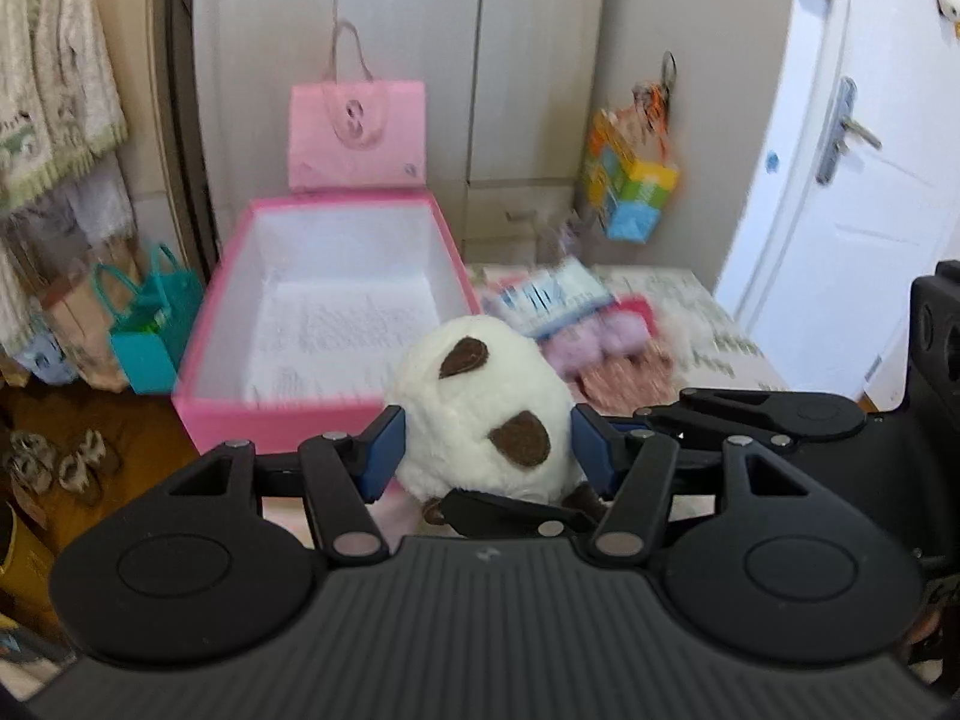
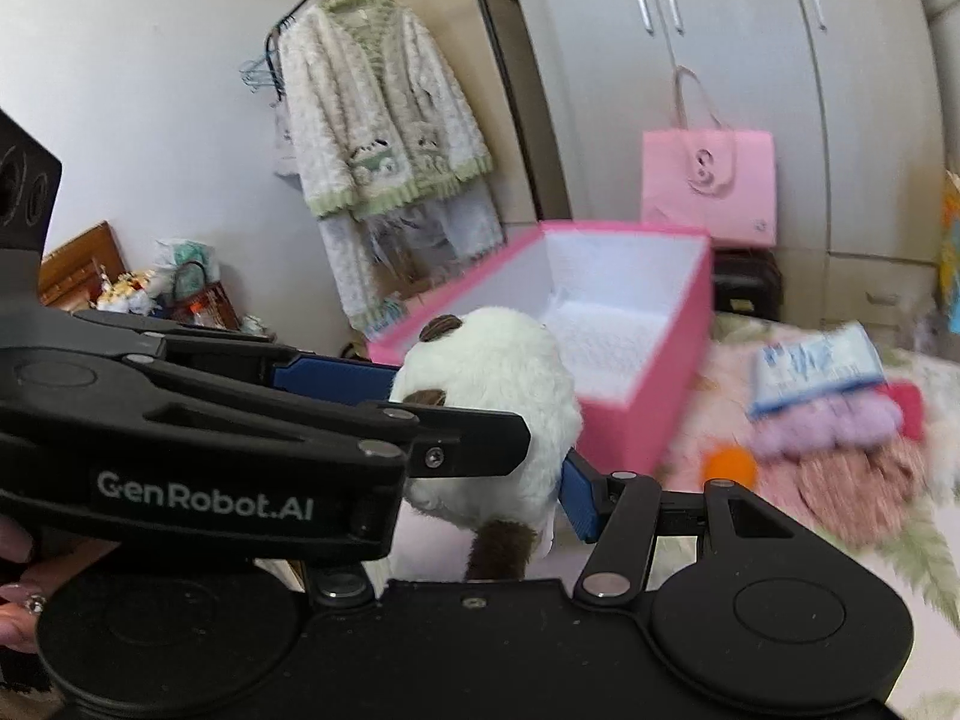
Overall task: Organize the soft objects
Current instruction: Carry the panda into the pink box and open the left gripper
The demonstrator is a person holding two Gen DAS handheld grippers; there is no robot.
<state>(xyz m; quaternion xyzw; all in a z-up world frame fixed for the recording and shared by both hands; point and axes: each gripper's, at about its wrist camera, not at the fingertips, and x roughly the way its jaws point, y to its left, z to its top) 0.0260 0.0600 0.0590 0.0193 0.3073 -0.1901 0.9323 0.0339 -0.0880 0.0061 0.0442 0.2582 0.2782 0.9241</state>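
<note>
A white plush toy [image 1: 480,396] with brown patches hangs in the air in front of an open pink box [image 1: 270,420] with a white inside. My left gripper [image 1: 489,450] is shut on it, a blue pad pressing each side. The right gripper's arm [image 1: 750,414] reaches in from the right, one black finger under the toy. In the right wrist view the plush toy [image 2: 510,372] sits between my right gripper [image 2: 480,480] jaws; a blue pad [image 2: 579,498] presses its right side and the other finger is hidden behind the left gripper [image 2: 336,378]. The pink box [image 2: 636,420] lies just beyond.
A pink paper bag [image 1: 357,132] stands behind the box against a grey wardrobe [image 1: 528,60]. On the patterned bed lie a pink fluffy item [image 2: 828,420], a blue-white packet [image 2: 816,366] and an orange ball [image 2: 729,465]. A cardigan [image 2: 372,114] hangs left; a white door [image 1: 870,180] is right.
</note>
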